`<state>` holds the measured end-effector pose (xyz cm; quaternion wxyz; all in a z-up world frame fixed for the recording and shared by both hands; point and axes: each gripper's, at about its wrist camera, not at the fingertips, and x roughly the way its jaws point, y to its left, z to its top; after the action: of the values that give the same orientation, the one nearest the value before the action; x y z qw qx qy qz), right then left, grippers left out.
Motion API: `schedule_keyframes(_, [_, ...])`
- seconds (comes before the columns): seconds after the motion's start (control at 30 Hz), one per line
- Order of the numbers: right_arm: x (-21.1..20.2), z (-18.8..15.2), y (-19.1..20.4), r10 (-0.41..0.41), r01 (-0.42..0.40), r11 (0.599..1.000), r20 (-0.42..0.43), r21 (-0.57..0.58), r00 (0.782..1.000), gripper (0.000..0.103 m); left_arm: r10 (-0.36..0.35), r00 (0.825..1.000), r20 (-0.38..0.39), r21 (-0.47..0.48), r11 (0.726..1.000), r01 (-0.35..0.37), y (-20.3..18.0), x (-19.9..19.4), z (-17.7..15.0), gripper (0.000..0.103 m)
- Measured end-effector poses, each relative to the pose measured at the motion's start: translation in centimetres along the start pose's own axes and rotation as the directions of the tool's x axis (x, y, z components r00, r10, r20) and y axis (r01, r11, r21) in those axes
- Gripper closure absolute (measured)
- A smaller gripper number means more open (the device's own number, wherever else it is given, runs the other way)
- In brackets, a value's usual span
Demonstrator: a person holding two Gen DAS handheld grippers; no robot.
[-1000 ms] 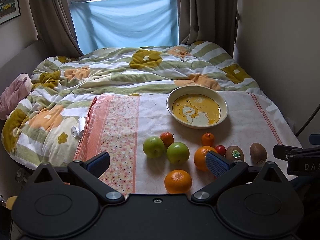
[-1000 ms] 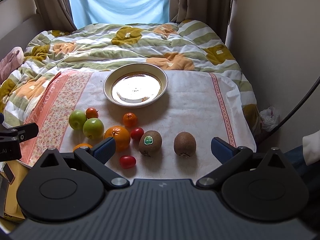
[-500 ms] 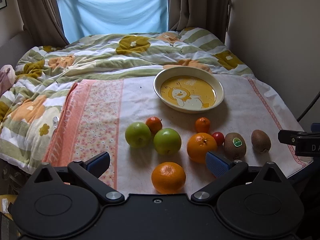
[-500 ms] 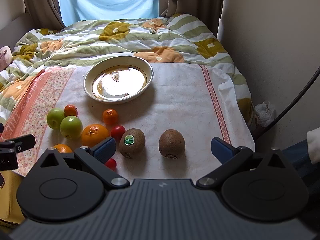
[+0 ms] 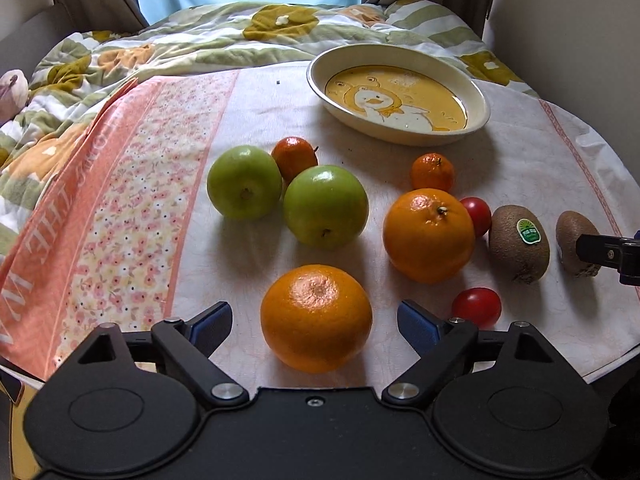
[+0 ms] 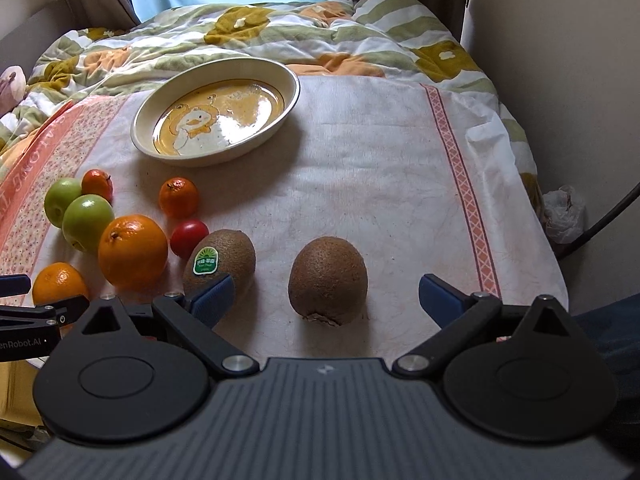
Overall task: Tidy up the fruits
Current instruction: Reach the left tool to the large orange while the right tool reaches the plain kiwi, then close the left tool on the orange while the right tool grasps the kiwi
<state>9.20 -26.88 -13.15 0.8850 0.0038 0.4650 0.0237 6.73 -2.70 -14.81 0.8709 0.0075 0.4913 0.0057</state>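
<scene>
Kiwi between spread right fingers, stem end toward camera

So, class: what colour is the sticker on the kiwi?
Green and white sticker, clearest in the right wrist view.

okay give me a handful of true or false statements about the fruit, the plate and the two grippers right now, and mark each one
1. The plate holds two kiwis. False: it holds no fruit.
2. The left gripper is open with the nearest orange between its fingers. True.
3. One kiwi carries a green sticker. True.
4. The right gripper is shut on the bare kiwi. False: it is open, the kiwi unclamped between its fingers.
5. The two green apples lie apart from each other. False: they sit side by side, touching.
</scene>
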Motion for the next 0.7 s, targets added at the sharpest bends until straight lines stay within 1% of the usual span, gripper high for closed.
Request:
schedule_keyframes(0.17, [1.6,-0.3,-0.6,0.01,-0.01,1.0,-0.027,0.004,1.0,0.0,0.02,1.0,-0.017,-0.006,1.0,-0.02,-0.5,0.9,-0.5,0.023])
schedule_keyframes(0.23, [2.1,-0.3,-0.8,0.016,-0.016,1.0,-0.04,0.008,0.999,0.0,0.028,0.999,-0.019,0.0,1.0,-0.028,-0.8,1.2,-0.6,0.03])
schedule_keyframes(0.27, [2.3,-0.3,-0.9,0.018,-0.018,1.0,-0.045,0.009,0.999,0.0,0.026,0.999,-0.021,-0.003,1.0,-0.026,-0.8,1.2,-0.7,0.035])
schedule_keyframes(0.33, [2.6,-0.2,-0.9,0.019,-0.019,1.0,-0.049,0.004,0.999,0.0,0.028,1.0,-0.012,-0.018,0.999,-0.028,-0.6,1.2,-0.7,0.038])
schedule_keyframes(0.4, [2.8,-0.1,-0.8,0.018,-0.018,1.0,-0.055,-0.005,0.998,0.0,0.021,1.0,-0.009,-0.031,0.999,-0.022,-0.4,1.2,-0.7,0.039])
schedule_keyframes(0.5, [3.2,0.0,-0.7,0.026,-0.027,1.0,-0.069,-0.007,0.997,0.007,0.015,1.0,-0.001,-0.046,0.999,-0.015,-0.3,1.2,-0.8,0.039])
schedule_keyframes(0.63, [3.6,0.2,-0.7,0.026,-0.026,1.0,-0.077,-0.005,0.997,0.01,0.017,1.0,0.008,-0.049,0.999,-0.016,-0.4,1.0,-0.9,0.04])
schedule_keyframes(0.7, [3.7,0.2,-0.8,0.026,-0.026,1.0,-0.083,-0.001,0.996,0.015,0.015,1.0,0.013,-0.054,0.998,-0.014,-0.3,1.0,-0.9,0.04])
